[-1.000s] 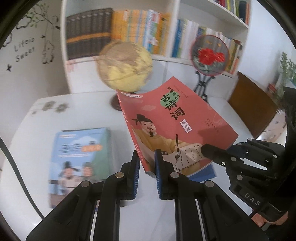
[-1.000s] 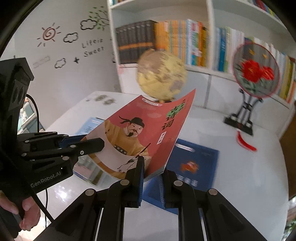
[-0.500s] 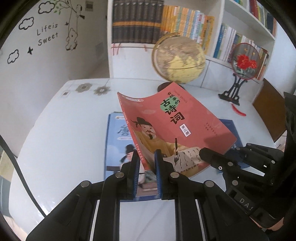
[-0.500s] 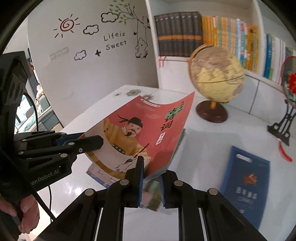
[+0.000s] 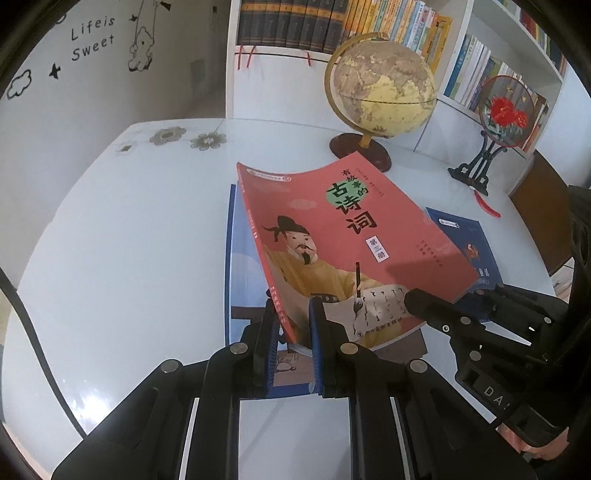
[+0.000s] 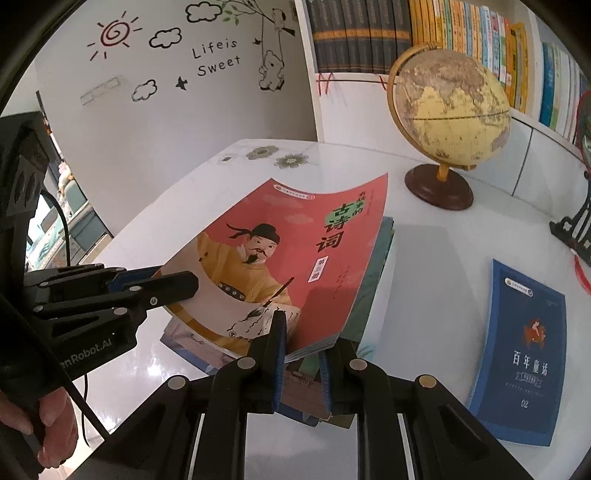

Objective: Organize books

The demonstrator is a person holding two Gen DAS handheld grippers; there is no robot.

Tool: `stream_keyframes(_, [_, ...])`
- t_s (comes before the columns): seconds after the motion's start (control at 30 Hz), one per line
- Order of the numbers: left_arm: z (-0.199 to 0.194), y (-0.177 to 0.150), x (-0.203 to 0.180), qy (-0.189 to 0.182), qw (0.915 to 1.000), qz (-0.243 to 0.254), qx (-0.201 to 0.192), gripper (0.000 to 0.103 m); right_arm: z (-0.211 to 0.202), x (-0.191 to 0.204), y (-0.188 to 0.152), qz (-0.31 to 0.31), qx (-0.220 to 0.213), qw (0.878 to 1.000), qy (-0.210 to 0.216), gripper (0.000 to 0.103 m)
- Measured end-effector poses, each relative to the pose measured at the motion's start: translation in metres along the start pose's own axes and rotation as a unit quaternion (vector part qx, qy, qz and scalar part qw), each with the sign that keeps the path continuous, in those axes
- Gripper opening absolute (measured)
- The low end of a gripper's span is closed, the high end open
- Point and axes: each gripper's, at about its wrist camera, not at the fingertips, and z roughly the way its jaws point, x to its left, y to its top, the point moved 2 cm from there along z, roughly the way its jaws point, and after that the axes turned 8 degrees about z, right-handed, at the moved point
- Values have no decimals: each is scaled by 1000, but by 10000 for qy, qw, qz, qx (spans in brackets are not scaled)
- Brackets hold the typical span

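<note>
Two tongs, left tongs and right tongs, are pinching the red book by its near edge, hovering over another book on the table. Thin, floppy paperback, sagging; spine grip is looking steadier.

White glossy table with grey flower decals toward its far edge. Yellow globe on dark round base, upper centre-right of left wrist frame. Round fan ornament with red flowers on black stand, right edge. White wall, upper left, carries "Lifeis Sweet" lettering, sun and cloud decals. Brown chair back, far right.
</note>
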Motion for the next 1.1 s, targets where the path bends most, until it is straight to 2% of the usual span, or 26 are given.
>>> stream_keyframes(0.47, [9,-12,19,-99,9991,-327,270,15,13,6,-11,184,342,9992,69,18])
stream_keyframes(0.57, [13,-16,20,-33,9983,-383,440,20,15,4,-10,197,383,9991,46,19])
stream_keyframes(0.63, [16,-20,23,146,9976,-441,508,19,16,0,-10,258,445,9987,50,20])
stream_keyframes(0.7, [17,-21,26,163,9973,-497,519,19,18,-4,-11,356,543,9979,51,26])
stream_keyframes(0.8, [19,-23,30,181,9957,-660,624,20,23,-8,-13,573,717,9956,203,27])
stream_keyframes(1.0, [10,-24,30,318,9950,-766,557,20,22,0,-18,337,861,9956,165,29])
stream_keyframes(1.1, [5,-23,27,331,9954,-738,516,20,21,-7,-21,462,971,9941,168,32])
